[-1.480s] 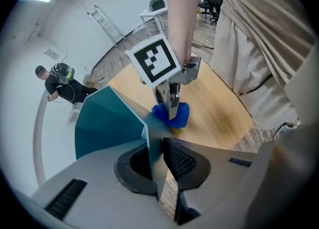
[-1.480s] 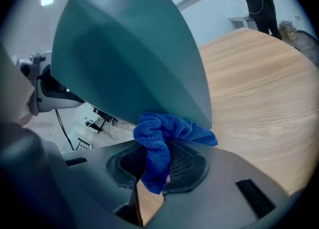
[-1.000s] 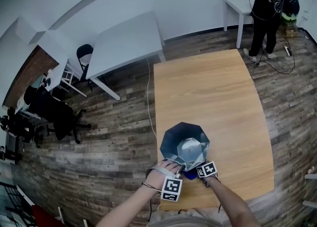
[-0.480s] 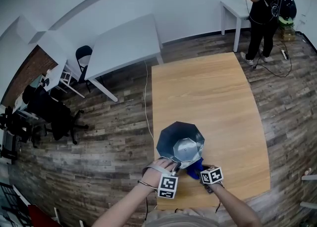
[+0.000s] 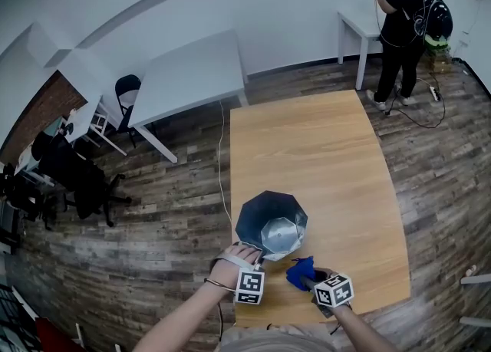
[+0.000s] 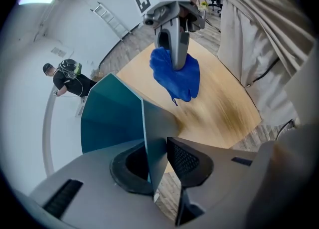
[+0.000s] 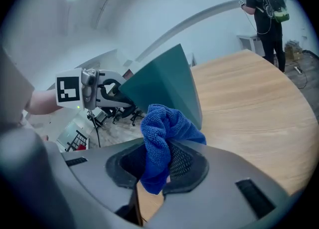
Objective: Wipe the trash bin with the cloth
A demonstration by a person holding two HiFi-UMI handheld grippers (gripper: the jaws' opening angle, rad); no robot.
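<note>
A dark teal trash bin [image 5: 268, 224] with a shiny inside stands near the front edge of the wooden table [image 5: 322, 143]. My left gripper [image 5: 257, 256] is at its near rim. In the left gripper view the bin wall [image 6: 109, 118] stands between the jaws of the left gripper [image 6: 157, 158]; they have just been opening, and a gap shows beside one pad. My right gripper [image 5: 311, 276] is shut on a blue cloth [image 5: 301, 272], lifted clear of the bin on its right. The cloth [image 7: 164, 133] bunches out of the right gripper [image 7: 159, 160], with the bin [image 7: 164, 86] behind it.
A white table [image 5: 192, 70] stands to the back left, with black chairs [image 5: 77, 174] further left. A person [image 5: 403, 21] stands at another white table [image 5: 360, 13] at the back right. A cable [image 5: 224, 151] runs along the wood floor beside the wooden table.
My right gripper has risen and pulled away from the bin toward the right with the blue cloth. My left hand stays at the bin's near rim.
</note>
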